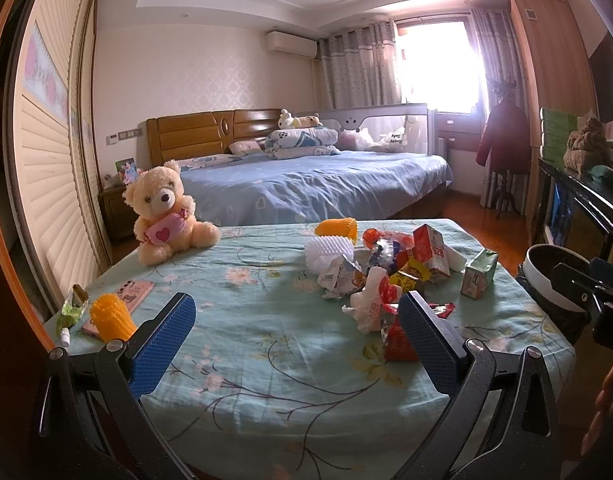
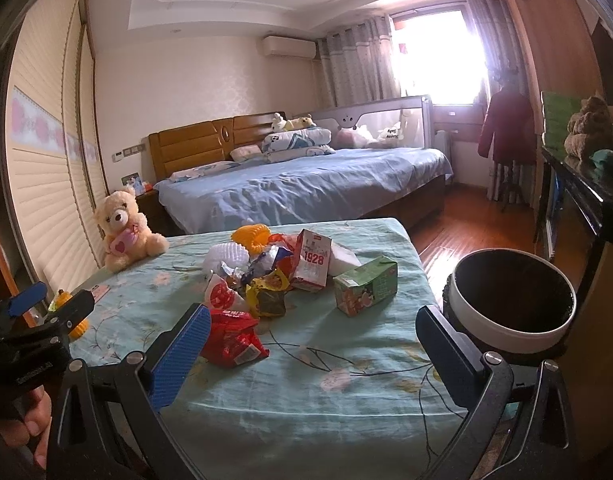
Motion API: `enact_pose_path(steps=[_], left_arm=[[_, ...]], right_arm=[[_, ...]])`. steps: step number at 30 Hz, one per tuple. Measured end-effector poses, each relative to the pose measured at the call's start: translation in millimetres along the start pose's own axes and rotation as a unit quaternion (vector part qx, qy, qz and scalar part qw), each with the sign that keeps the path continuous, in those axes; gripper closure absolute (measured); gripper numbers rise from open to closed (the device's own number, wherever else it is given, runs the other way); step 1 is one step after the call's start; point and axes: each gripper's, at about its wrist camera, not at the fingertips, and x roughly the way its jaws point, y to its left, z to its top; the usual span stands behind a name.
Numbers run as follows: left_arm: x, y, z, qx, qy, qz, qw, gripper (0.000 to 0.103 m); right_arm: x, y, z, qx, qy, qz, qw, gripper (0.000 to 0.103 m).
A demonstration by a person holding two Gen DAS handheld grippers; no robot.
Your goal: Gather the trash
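Items on the table: one teddy bear; two cartons, one red and white and one green; three foam fruit nets, two orange and one white; one pink phone. Beside the table: one bin. Crumpled wrappers overlap; count uncertain.

My left wrist camera looks forward over the table from its near edge, toward the bed. My right wrist camera faces likewise, further right. Both share the trash pile.
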Motion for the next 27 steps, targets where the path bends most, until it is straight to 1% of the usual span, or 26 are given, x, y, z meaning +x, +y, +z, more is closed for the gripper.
enact_pose_path(steps=[21,27], left_arm=[[2.1,-7.6,-3.3,0.001,0.004,-0.005,1.0000,0.000],[10.1,-6.9,-7.2,0.000,0.020,-0.014,0.9997,0.000]], right_arm=[[3.2,-4.5,-2.8,0.008,0.007,0.002,1.000,0.000],[8.3,-7.5,-4.3,0.010,0.016,0.004,1.000,0.000]])
